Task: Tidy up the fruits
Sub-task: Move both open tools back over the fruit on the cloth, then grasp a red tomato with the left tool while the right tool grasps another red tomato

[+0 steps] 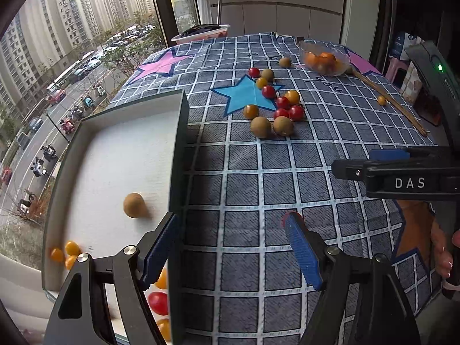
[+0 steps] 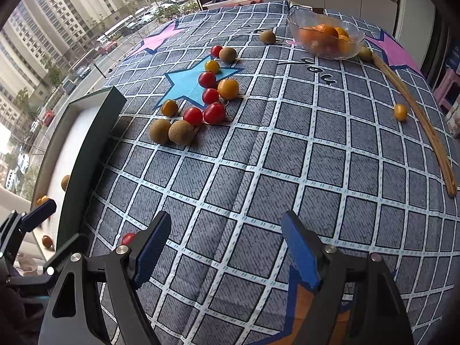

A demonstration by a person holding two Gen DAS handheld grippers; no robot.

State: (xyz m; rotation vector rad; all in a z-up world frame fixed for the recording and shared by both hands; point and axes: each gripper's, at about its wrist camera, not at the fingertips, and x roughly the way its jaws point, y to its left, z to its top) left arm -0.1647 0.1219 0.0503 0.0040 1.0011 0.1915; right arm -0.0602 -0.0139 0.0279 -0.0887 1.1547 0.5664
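1. A table covered with a grey-blue checked cloth with pink and blue stars (image 2: 287,158) fills both views, beside a window onto tower blocks and a street.
2. A shallow rectangular tray with dark green walls and a white floor (image 1: 179,149) sits at the table's left edge. It already holds one brown round fruit (image 1: 134,204), several small yellow tomatoes (image 1: 64,253) in a near corner, and a red tomato (image 1: 157,302) close under the left gripper.
3. A clear glass bowl holding orange fruit (image 2: 323,36) stands at the far side, with a long thin wooden stick (image 2: 417,115) lying near it.
4. A loose cluster of red and yellow cherry tomatoes and brown round fruits (image 2: 201,100) lies on and around the blue star, well apart from both grippers. One yellow tomato (image 2: 400,112) sits alone beside the stick.
5. The left gripper (image 1: 230,247), black with blue ribbed pads, hangs over the tray's near wall, its jaws wide apart and holding nothing.
6. The right gripper (image 2: 227,247) hovers above bare cloth, jaws likewise spread and empty. A single red tomato (image 2: 127,238) peeks out just beside its left finger.
7. Judged from this, sorting is partway through, between picks. The next move calls for reaching forward to the cluster, closing gently on one small round fruit without scattering its neighbours, and carrying it to the tray.
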